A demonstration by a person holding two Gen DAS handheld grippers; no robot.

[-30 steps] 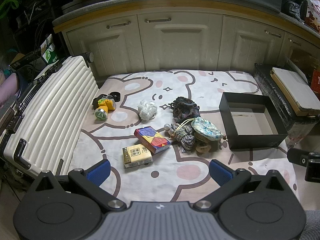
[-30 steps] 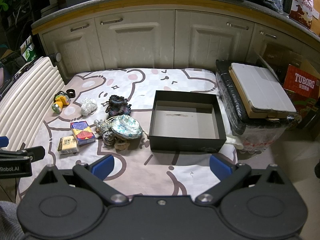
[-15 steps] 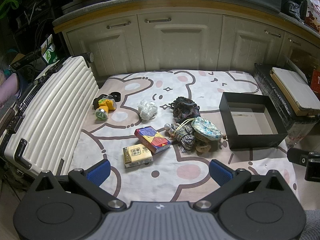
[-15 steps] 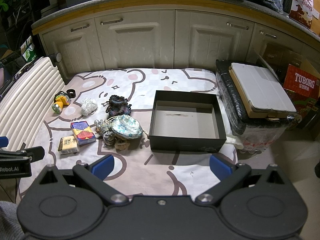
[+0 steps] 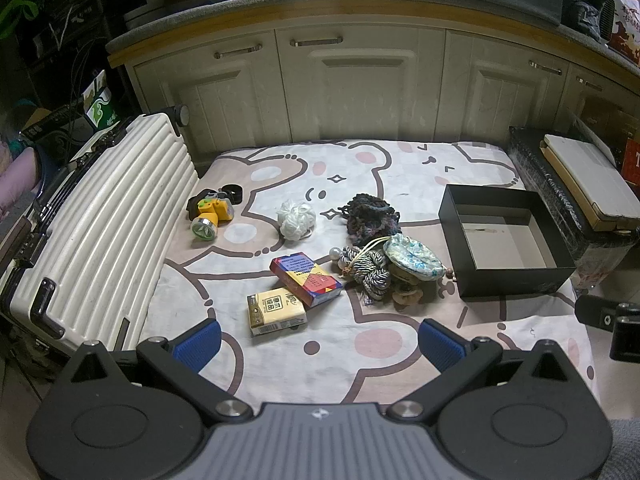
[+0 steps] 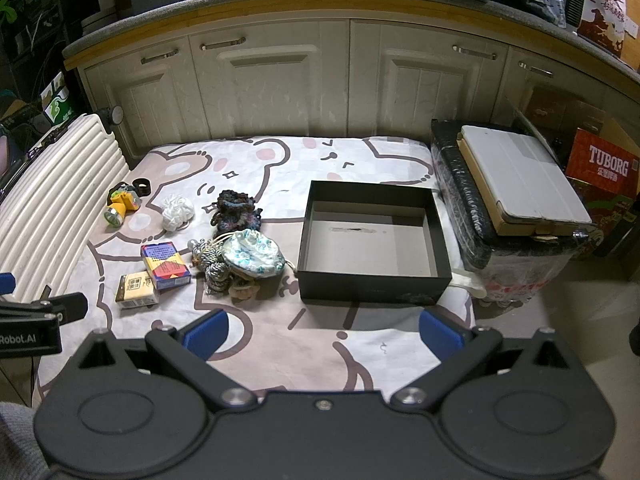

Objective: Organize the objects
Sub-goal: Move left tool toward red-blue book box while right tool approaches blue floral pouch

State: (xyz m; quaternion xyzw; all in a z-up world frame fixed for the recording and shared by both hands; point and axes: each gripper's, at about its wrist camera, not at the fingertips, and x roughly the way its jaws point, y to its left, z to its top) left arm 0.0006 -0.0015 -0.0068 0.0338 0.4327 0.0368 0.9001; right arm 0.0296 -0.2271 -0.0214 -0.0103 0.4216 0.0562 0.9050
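Observation:
An open black box [image 5: 505, 242] [image 6: 374, 242] sits empty on the bear-print blanket [image 5: 320, 344]. Left of it lie a floral pouch [image 5: 412, 257] [image 6: 253, 253], a striped cord bundle [image 5: 370, 270], a dark crocheted bag [image 5: 370, 214] [image 6: 236, 214], a white yarn ball [image 5: 297, 218] [image 6: 177, 212], a red-and-blue card box [image 5: 306, 274] [image 6: 165, 265], a yellow tissue pack [image 5: 276, 310] [image 6: 136, 290] and a yellow headlamp [image 5: 210, 216] [image 6: 120, 204]. My left gripper [image 5: 319, 342] is open and empty, above the blanket's near edge. My right gripper [image 6: 323, 334] is open and empty, in front of the box.
A white ribbed suitcase [image 5: 88, 236] lies along the blanket's left side. A black wrapped crate with a grey tablet case [image 6: 520, 184] stands right of the box. Cream cabinets [image 5: 360, 84] close the far side. A red Tuborg carton [image 6: 604, 168] is at far right.

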